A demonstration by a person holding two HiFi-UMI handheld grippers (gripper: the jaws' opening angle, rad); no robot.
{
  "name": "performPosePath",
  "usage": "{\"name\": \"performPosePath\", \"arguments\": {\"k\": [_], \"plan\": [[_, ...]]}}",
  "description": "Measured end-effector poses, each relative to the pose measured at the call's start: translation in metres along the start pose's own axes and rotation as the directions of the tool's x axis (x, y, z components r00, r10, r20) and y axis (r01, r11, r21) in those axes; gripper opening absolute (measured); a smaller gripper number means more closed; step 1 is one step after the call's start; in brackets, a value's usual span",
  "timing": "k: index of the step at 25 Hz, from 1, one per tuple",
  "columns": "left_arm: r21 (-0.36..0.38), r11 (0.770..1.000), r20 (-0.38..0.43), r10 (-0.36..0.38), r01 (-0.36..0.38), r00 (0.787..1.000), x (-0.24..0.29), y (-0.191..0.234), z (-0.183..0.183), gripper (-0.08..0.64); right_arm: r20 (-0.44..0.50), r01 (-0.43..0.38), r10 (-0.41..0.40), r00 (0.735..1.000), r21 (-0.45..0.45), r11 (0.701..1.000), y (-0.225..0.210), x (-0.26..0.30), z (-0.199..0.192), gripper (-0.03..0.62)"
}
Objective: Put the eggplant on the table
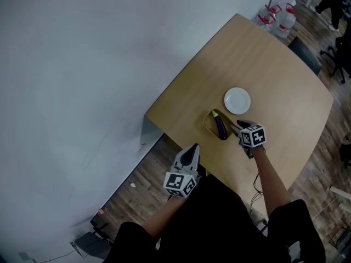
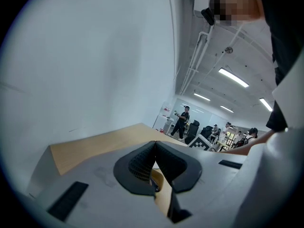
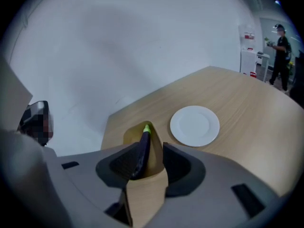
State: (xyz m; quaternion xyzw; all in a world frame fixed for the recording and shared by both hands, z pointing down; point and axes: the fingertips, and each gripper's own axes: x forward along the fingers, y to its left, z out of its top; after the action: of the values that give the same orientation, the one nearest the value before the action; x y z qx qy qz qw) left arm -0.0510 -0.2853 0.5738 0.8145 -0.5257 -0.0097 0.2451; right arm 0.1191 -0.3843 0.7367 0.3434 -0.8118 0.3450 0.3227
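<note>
A dark purple eggplant (image 1: 220, 126) with a green stem lies in a shallow tan dish (image 1: 209, 120) on the wooden table (image 1: 274, 86). My right gripper (image 1: 237, 126) hovers just right of it, jaws open. In the right gripper view the eggplant (image 3: 142, 147) shows in the gap between the pads (image 3: 124, 163), below them and not pressed, and the dish (image 3: 132, 134) lies under it. My left gripper (image 1: 193, 149) hangs off the table's near edge with nothing in it. Its jaws meet in the left gripper view (image 2: 155, 148).
A white plate (image 1: 237, 101) (image 3: 194, 125) sits just beyond the dish. Water bottles (image 1: 279, 16) and a chair (image 1: 305, 52) stand past the table's far corner. A pale wall runs along the left. People (image 2: 182, 121) stand far off in the room.
</note>
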Motion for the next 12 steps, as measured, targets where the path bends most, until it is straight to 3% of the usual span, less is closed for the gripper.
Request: {"name": "performPosePath", "arguments": {"k": [5,10,12], "plan": [[0.04,0.999,0.065,-0.002,-0.001,0.998,-0.026,-0.014,0.022,0.014,0.238,-0.01,0.018,0.971,-0.035,0.999,0.056,-0.067,0.018,0.178],[0.054,0.999,0.089,-0.007,0.002,0.996,-0.052,-0.036,0.029,0.015,0.467,-0.062,0.086,0.88,-0.067,0.996,0.12,-0.131,0.029,0.072],[0.055,0.998,0.088,0.003,-0.008,0.996,-0.063,-0.041,0.028,0.015,0.519,-0.073,0.087,0.85,-0.046,0.996,0.14,-0.146,0.027,0.066]]}}
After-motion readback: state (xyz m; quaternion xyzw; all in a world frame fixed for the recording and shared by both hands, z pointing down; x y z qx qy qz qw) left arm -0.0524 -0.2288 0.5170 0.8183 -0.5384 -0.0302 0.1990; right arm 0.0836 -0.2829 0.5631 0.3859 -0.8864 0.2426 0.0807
